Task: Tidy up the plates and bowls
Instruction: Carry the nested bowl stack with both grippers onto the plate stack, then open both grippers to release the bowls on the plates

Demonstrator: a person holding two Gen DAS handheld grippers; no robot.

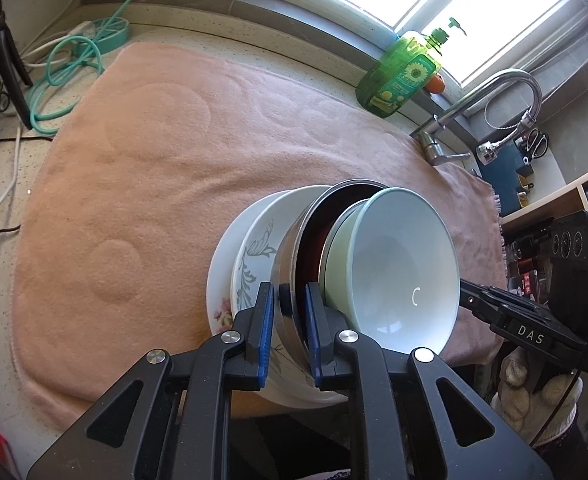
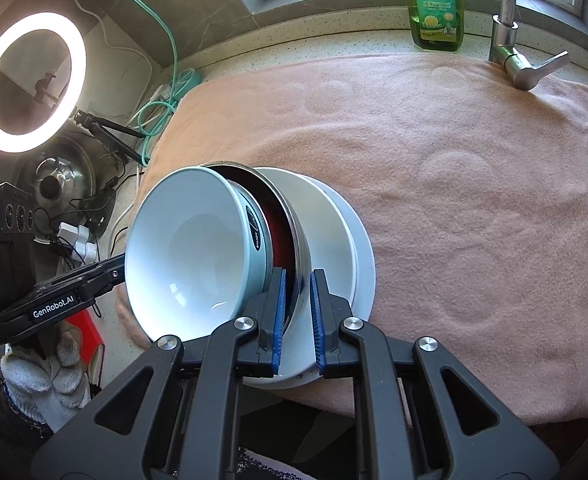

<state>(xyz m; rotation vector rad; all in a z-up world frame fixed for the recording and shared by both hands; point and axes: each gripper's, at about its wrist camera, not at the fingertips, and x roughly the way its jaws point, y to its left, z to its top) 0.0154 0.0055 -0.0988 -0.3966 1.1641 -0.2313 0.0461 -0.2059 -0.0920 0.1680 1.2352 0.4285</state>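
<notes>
A nested stack of dishes is held tilted over the near edge of the pink towel [image 1: 165,168]. The stack has a pale blue bowl [image 1: 402,272] inside a steel bowl with a dark red inside [image 1: 289,264], then a floral bowl [image 1: 253,256] and a white plate [image 1: 217,268]. My left gripper [image 1: 289,332] is shut on the steel bowl's rim. My right gripper [image 2: 297,320] is shut on the same steel bowl's [image 2: 298,236] rim from the other side, with the blue bowl [image 2: 185,252] to its left and the white plate [image 2: 364,252] to its right.
A green dish soap bottle [image 1: 402,76] and a steel faucet [image 1: 506,92] stand at the back by the window. Green hose and cables [image 1: 69,68] lie at the back left. A ring light [image 2: 29,80] and a steel pot [image 2: 57,176] are at the left.
</notes>
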